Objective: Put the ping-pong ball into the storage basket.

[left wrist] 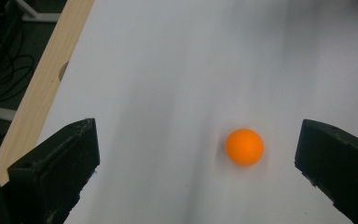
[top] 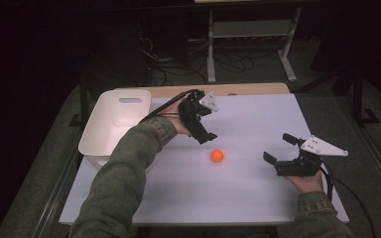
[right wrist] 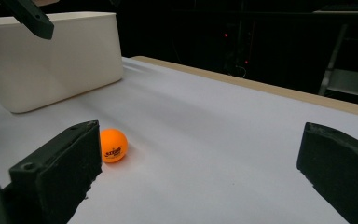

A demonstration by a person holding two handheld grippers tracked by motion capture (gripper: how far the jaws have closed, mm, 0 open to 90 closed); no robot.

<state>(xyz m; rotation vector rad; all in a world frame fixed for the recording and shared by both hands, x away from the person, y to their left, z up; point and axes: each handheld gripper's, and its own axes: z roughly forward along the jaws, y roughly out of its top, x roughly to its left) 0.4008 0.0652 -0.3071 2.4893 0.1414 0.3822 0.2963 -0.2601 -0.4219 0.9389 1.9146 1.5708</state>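
An orange table-tennis ball (top: 217, 156) lies loose on the white table top (top: 248, 114), near the middle. My left gripper (top: 204, 135) hovers just up and left of it, jaws wide open and pointing down at the table. In the left gripper view the ball (left wrist: 244, 147) sits on the table between the two jaws, nearer the right one. My right gripper (top: 278, 148) rests open at the right side, a hand's width from the ball. Its view shows the ball (right wrist: 113, 145) beside its left jaw, with dark print on it.
A white plastic bin (top: 115, 124) stands at the table's left edge, also seen as the bin (right wrist: 51, 58) behind the ball. A wooden strip (left wrist: 37, 88) runs along the far table edge. Cables and a white frame (top: 248, 34) lie on the dark floor beyond.
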